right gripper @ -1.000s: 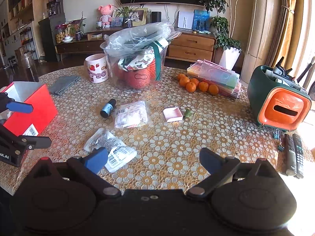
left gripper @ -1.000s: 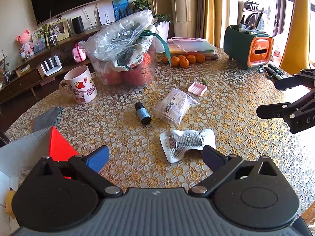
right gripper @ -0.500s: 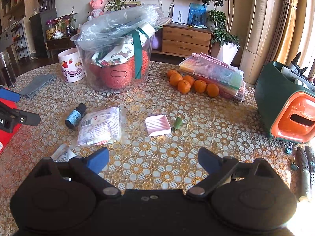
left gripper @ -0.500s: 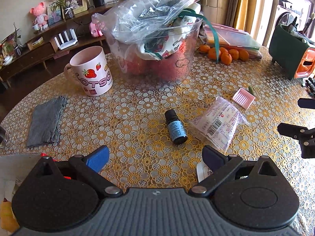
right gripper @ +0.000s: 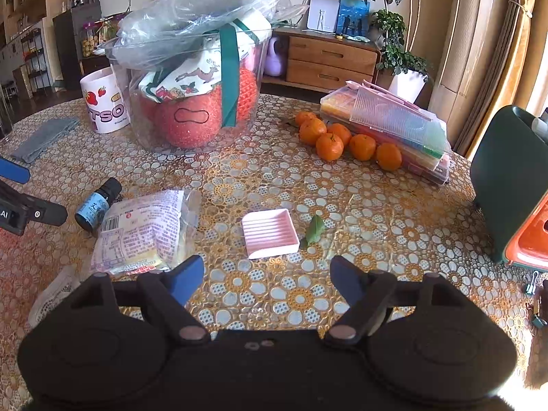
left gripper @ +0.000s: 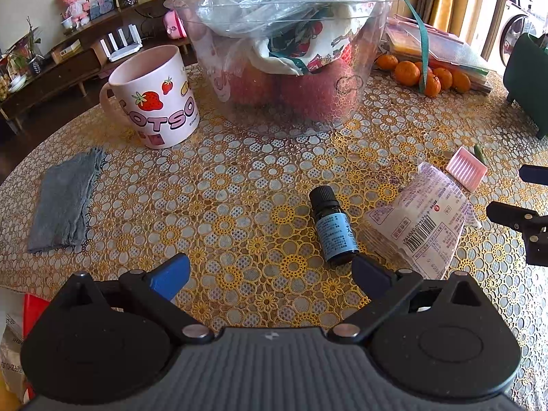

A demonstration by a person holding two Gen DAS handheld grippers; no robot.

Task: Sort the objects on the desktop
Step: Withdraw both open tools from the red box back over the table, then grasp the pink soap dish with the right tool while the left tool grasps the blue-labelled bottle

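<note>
A small dark bottle with a blue label (left gripper: 334, 227) (right gripper: 97, 205) lies on the patterned tablecloth, just ahead of my left gripper (left gripper: 270, 275), whose jaws stand open with nothing between them. A clear printed packet (left gripper: 423, 222) (right gripper: 144, 231) lies right of the bottle. A pink ridged tray (right gripper: 270, 233) (left gripper: 466, 168) and a green leaf (right gripper: 315, 229) lie just ahead of my right gripper (right gripper: 267, 279). Its jaws are closing, with only bare cloth between them. A second crumpled packet (right gripper: 54, 294) shows at the lower left of the right wrist view.
A strawberry mug (left gripper: 154, 99), a clear tub of bagged goods (left gripper: 291, 65), a grey cloth (left gripper: 63, 198), several oranges (right gripper: 342, 140), stacked plastic cases (right gripper: 394, 126) and a green-and-orange box (right gripper: 513, 188) stand around. A red carton edge (left gripper: 32, 308) is at my left.
Both grippers have moved forward and down toward the table, so the bottle, packet and pink tray appear larger and nearer. The right gripper's jaws have narrowed.
</note>
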